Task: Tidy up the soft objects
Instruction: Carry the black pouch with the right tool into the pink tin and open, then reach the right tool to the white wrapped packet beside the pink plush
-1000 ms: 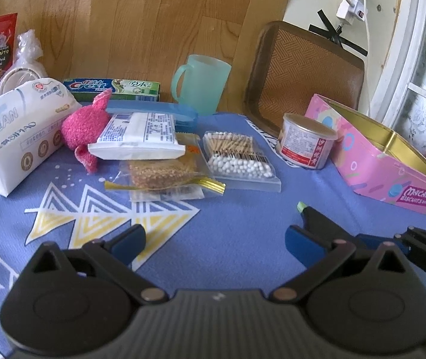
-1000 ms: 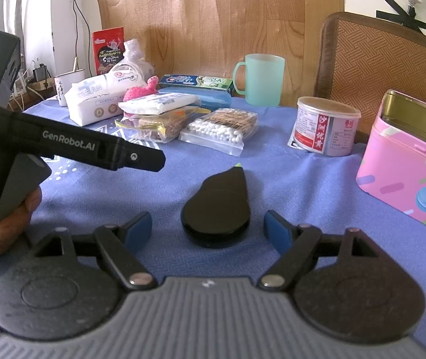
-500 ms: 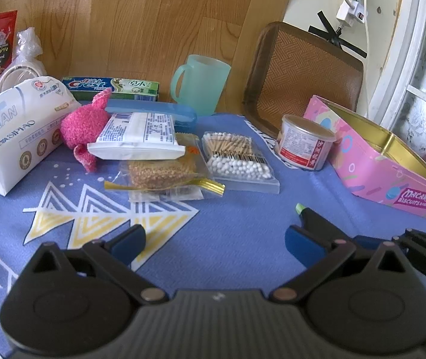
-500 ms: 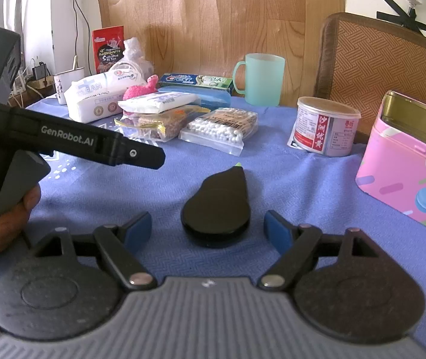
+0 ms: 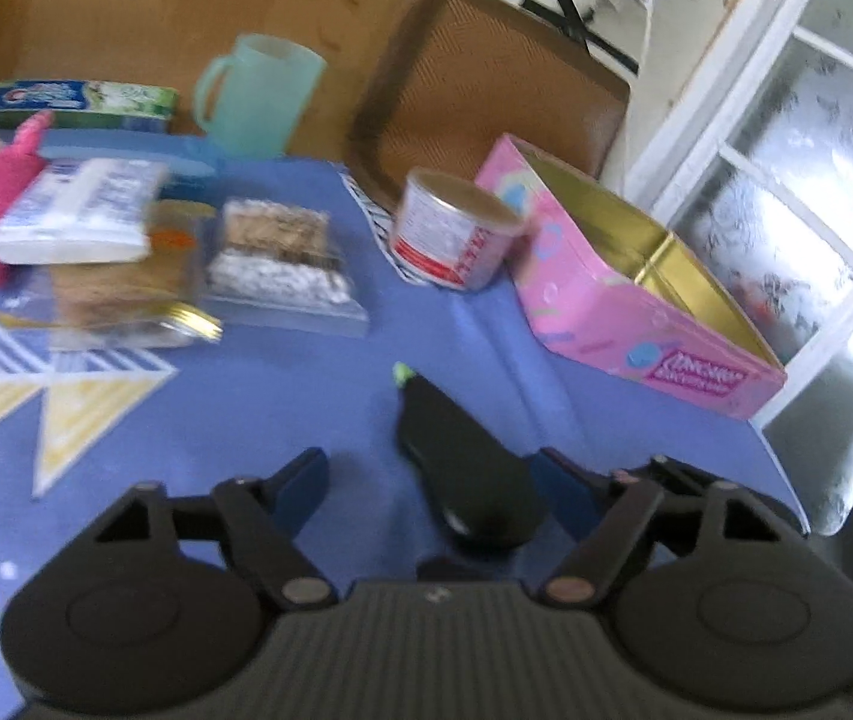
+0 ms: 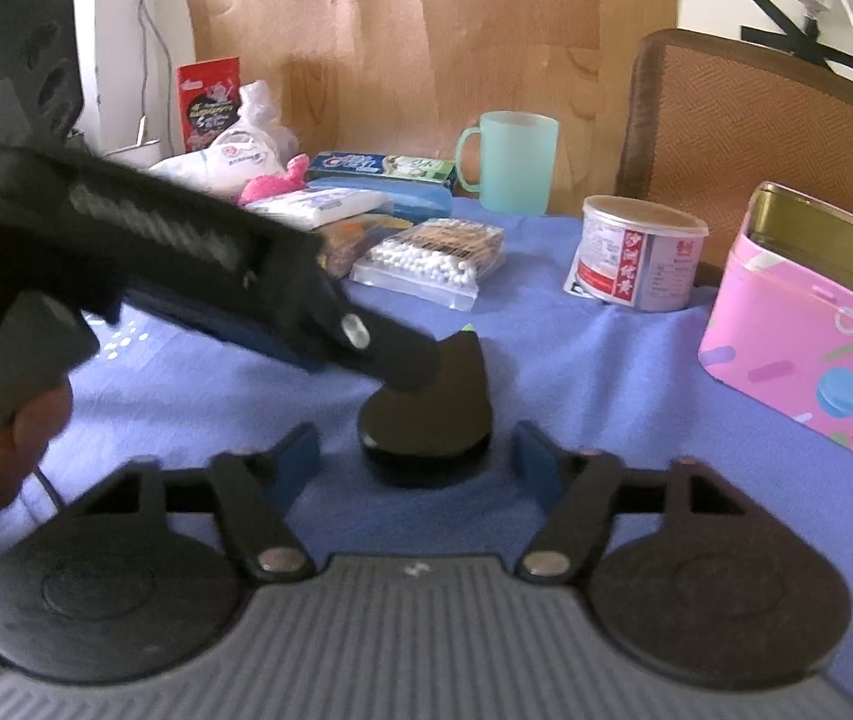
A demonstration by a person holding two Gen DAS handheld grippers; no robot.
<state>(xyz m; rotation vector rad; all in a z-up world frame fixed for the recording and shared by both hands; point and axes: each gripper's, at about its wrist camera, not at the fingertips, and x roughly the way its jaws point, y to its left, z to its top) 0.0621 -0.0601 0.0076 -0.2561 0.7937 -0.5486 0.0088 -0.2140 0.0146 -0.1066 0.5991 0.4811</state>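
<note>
left wrist view: left gripper [image 5: 432, 474] spread but closing, black teardrop-shaped object [image 5: 465, 468] between its fingers, pads not yet seen pressing it.
object position: on the blue cloth [image 5: 282, 396], near the open pink tin [image 5: 600, 294].
right wrist view: right gripper [image 6: 417, 450] also spread and closing, same object [image 6: 432, 420] just ahead, untouched.
technique: centre the pads on the wide end, squeeze gently; keep the two grippers from colliding.

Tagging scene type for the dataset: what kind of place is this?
Likely a home tabletop, not a lab: blue patterned tablecloth, brown woven-back chair, mint plastic mug, toothpaste box, pink biscuit tin.
</note>
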